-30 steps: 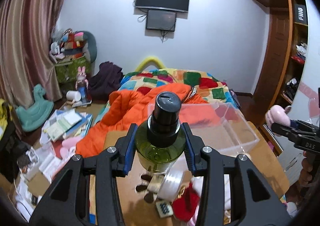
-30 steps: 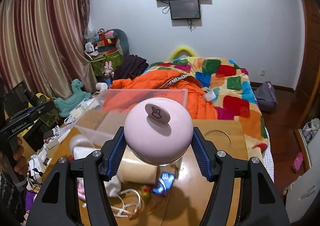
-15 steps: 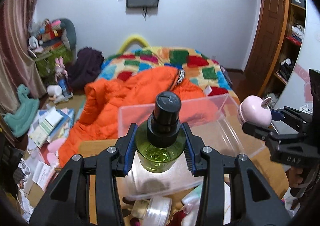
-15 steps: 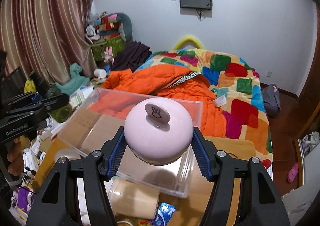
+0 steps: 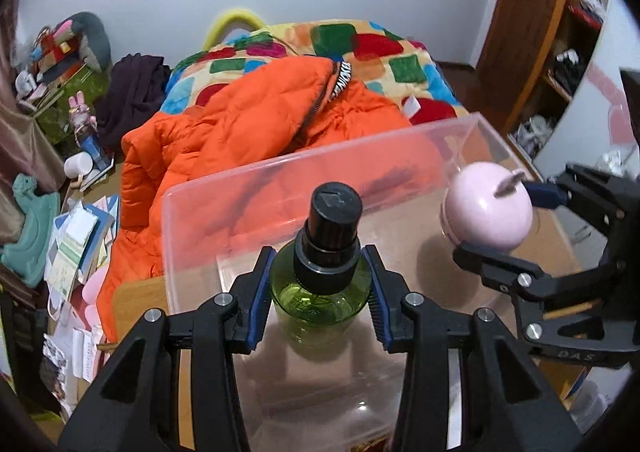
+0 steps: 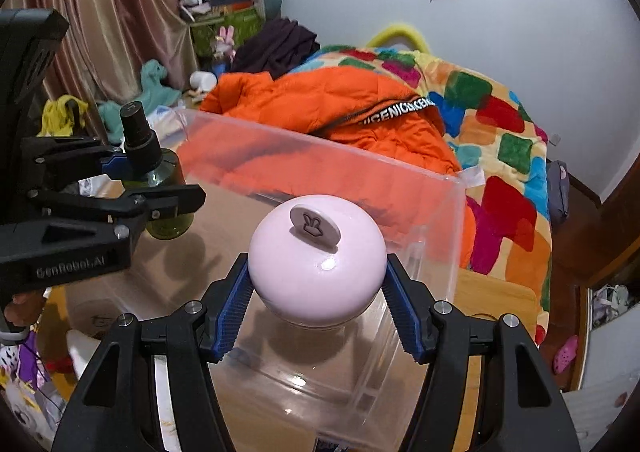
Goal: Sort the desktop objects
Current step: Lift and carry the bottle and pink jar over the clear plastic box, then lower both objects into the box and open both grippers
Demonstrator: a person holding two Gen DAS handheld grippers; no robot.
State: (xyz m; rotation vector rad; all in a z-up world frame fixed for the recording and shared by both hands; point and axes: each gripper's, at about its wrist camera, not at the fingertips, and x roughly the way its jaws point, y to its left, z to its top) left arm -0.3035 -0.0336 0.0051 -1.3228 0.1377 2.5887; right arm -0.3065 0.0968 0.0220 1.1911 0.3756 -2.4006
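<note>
The left gripper was clamped on a green bottle and the right gripper on a pink round jar, both held over the open clear bin on the desk, side by side and apart. If either were let go from this height, it could likely tip, roll or knock the bin wall, and the two grippers could bump in the tight space. The bottle stood upright, long axis vertical, black cap up; the squat jar sat with its tab on top.
</note>
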